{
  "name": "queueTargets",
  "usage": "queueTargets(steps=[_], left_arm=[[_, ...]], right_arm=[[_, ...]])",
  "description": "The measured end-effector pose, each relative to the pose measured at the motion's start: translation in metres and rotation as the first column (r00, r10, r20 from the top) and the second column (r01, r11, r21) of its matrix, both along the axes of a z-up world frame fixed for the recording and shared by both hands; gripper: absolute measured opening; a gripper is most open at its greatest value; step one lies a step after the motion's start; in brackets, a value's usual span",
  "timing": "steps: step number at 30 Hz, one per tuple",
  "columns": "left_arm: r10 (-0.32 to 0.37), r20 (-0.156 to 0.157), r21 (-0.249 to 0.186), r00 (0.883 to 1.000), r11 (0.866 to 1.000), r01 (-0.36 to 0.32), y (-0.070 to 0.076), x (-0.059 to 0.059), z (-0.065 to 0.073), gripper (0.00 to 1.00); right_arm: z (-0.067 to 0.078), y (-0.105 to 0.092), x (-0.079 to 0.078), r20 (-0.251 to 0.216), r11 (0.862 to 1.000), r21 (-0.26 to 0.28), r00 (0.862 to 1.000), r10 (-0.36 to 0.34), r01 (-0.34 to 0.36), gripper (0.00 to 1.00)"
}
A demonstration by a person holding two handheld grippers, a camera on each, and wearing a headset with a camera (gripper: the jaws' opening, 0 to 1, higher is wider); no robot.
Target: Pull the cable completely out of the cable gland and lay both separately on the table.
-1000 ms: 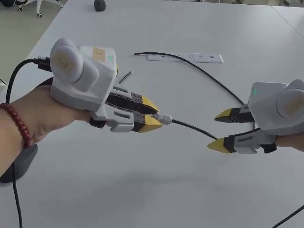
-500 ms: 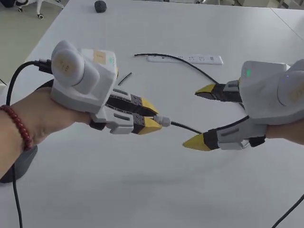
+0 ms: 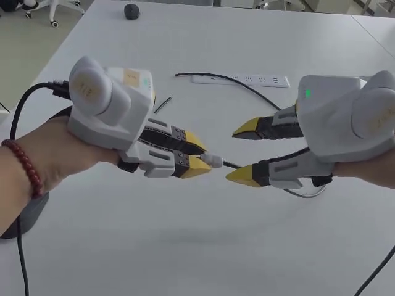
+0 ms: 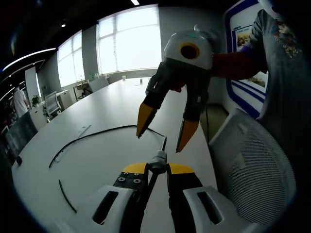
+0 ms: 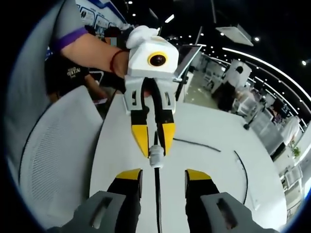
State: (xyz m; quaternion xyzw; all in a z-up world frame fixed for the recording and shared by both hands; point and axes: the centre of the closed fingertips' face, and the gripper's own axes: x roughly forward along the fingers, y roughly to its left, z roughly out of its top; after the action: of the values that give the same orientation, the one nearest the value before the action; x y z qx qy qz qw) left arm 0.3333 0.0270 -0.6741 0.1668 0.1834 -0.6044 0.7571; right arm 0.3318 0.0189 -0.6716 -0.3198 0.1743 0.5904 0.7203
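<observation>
My left gripper point(image 3: 199, 154) is shut on a small white cable gland point(image 3: 212, 161), which pokes out past its yellow tips. A black cable point(image 3: 229, 164) leaves the gland to the right and curves back across the table. My right gripper point(image 3: 242, 153) is open, facing the left one, its yellow jaws above and below the cable just right of the gland. In the right gripper view, the cable point(image 5: 157, 194) runs up between my open right gripper point(image 5: 164, 175) to the gland point(image 5: 156, 158). In the left gripper view, the gland point(image 4: 157, 159) sits at my left gripper point(image 4: 156, 168), the right gripper point(image 4: 160, 138) beyond.
A white power strip point(image 3: 247, 79) lies at the back of the white table point(image 3: 185, 246), near the cable's far end. A short black piece point(image 3: 162, 103) lies behind my left gripper. A dark round object point(image 3: 131, 10) sits far back. A white mesh chair point(image 4: 252, 165) stands beside the table.
My right gripper has moved left along the cable, close to the gland, staying open with the cable between its jaws. The left gripper has held still with the gland.
</observation>
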Motion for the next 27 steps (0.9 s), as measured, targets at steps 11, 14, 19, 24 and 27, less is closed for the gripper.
queueTargets(steps=[11,14,19,24,27], left_arm=[[0.000,0.005,-0.010,1.000,1.000,0.000,-0.001,0.000,0.004,0.16],[-0.001,0.005,-0.012,1.000,1.000,0.001,0.000,0.001,0.005,0.16],[0.000,0.009,-0.008,1.000,1.000,0.000,0.000,0.003,0.004,0.16],[0.007,0.011,-0.011,1.000,1.000,-0.006,0.003,0.006,0.004,0.16],[0.012,0.013,-0.012,1.000,1.000,-0.012,0.005,0.009,0.005,0.16]], right_arm=[[-0.011,0.006,-0.002,0.002,0.996,-0.081,0.999,0.044,-0.043,0.00],[-0.011,0.006,-0.002,0.009,0.995,-0.087,0.999,0.049,-0.048,0.00],[-0.013,0.004,0.000,0.007,0.995,-0.096,0.999,0.042,-0.041,0.00],[-0.018,-0.005,0.004,-0.004,0.995,-0.094,1.000,0.018,-0.019,0.00],[-0.027,-0.018,0.008,-0.010,0.993,-0.116,1.000,-0.004,0.003,0.00]])
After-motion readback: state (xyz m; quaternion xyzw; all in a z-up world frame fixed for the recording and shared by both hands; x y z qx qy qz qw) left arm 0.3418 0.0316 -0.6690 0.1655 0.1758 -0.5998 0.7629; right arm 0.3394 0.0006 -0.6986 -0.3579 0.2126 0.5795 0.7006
